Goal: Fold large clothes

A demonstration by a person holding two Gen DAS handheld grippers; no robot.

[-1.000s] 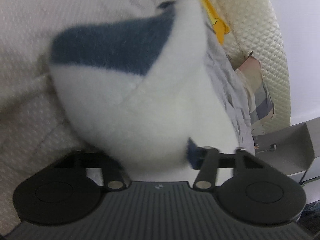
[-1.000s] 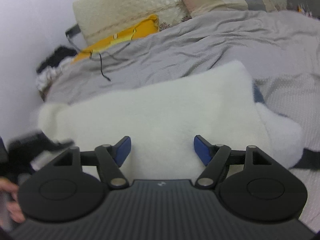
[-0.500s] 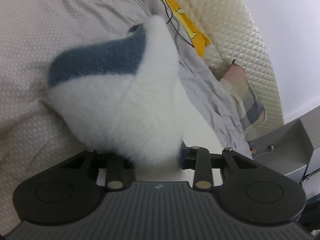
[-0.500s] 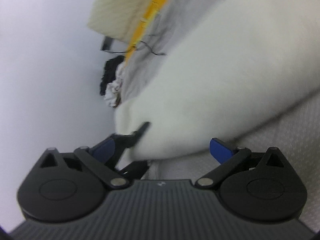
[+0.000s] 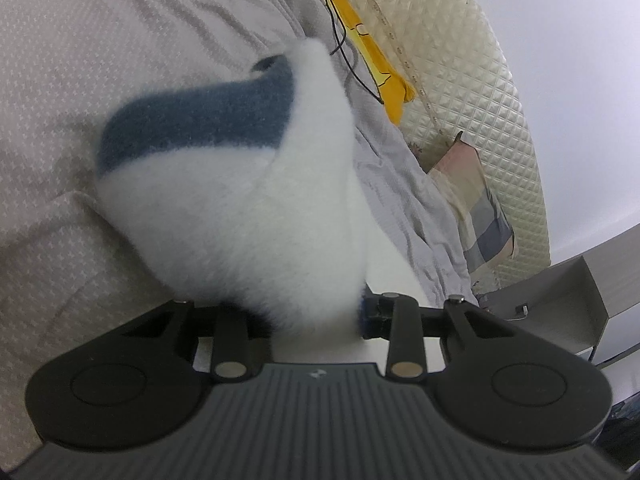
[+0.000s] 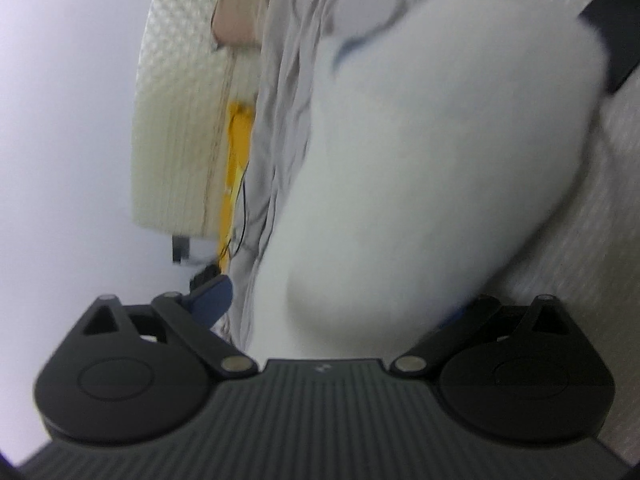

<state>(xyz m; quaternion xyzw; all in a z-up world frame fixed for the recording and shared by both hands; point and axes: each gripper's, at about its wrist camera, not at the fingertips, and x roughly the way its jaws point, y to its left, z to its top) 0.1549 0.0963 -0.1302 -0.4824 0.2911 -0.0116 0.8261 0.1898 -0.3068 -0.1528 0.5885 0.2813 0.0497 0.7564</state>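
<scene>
A: Start at the left gripper [image 5: 316,312]. What has it got?

B: Its jaws are drawn in close on a bunch of the white fleece garment [image 5: 248,216]. The fleece fills the gap and hides the left fingertip; only the blue pad on the other side shows at the edge of the pile.

A: And the right gripper [image 6: 336,304]?

B: Spread wide. One blue fingertip [image 6: 212,300] stands clear in the air, the other is mostly buried behind the fleece garment [image 6: 432,184], which bulges between the two fingers. It's not pinched there. The right wrist view is blurred, so fine contact is hard to judge.

A: Where does the garment sit?

B: Gathered up from the left gripper, folded over itself, with a blue-grey band [image 5: 200,128] across the top fold. It hangs over a textured beige bedspread [image 5: 80,60].

A: Beyond that?

B: A crumpled grey sheet [image 5: 404,184] beside the fleece, a yellow pillow [image 5: 372,72] with a thin black cable [image 5: 340,40] across it, a plaid pillow [image 5: 480,220], and a quilted cream headboard [image 5: 472,80] against the wall. A grey cabinet [image 5: 560,304] stands off at the far side.
</scene>
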